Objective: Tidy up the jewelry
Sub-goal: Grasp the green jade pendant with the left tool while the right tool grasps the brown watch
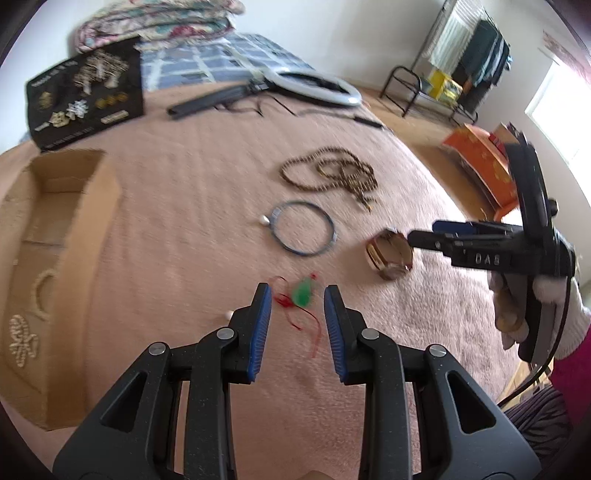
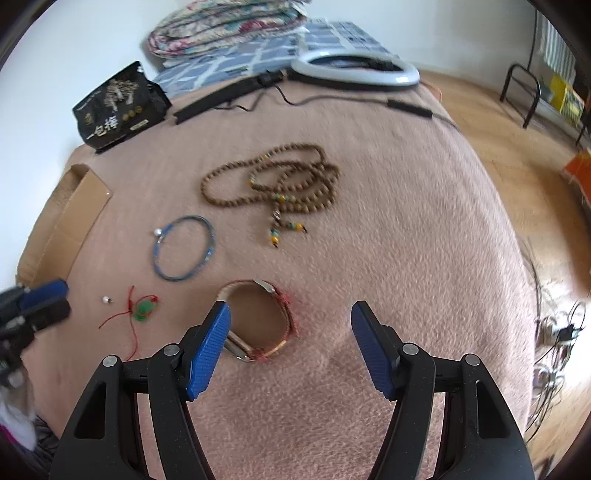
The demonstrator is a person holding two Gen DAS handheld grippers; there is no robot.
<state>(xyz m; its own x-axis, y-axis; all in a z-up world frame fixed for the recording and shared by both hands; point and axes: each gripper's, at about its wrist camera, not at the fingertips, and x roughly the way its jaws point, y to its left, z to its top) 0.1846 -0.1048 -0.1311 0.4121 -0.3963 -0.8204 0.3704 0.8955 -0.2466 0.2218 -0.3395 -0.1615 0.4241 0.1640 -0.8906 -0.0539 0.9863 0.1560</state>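
Observation:
On the pink bedspread lie a green pendant on red cord (image 1: 303,291) (image 2: 144,309), a blue wire bangle (image 1: 303,232) (image 2: 183,247), a red-and-gold woven bangle (image 1: 389,254) (image 2: 258,320) and a long brown bead necklace (image 1: 330,175) (image 2: 271,181). My left gripper (image 1: 297,299) is open and empty, its tips on either side of the pendant, just above it. My right gripper (image 2: 290,314) is open and empty, its left tip over the woven bangle's left rim; it also shows in the left wrist view (image 1: 424,236).
A cardboard box (image 1: 92,236) (image 2: 70,218) at the left holds pale bead jewelry (image 1: 22,339). A small pearl bead (image 2: 106,300) lies by the pendant. A black bag (image 1: 85,92) (image 2: 118,107), ring light (image 1: 314,86) (image 2: 354,70) and folded quilts (image 2: 229,26) lie at the back.

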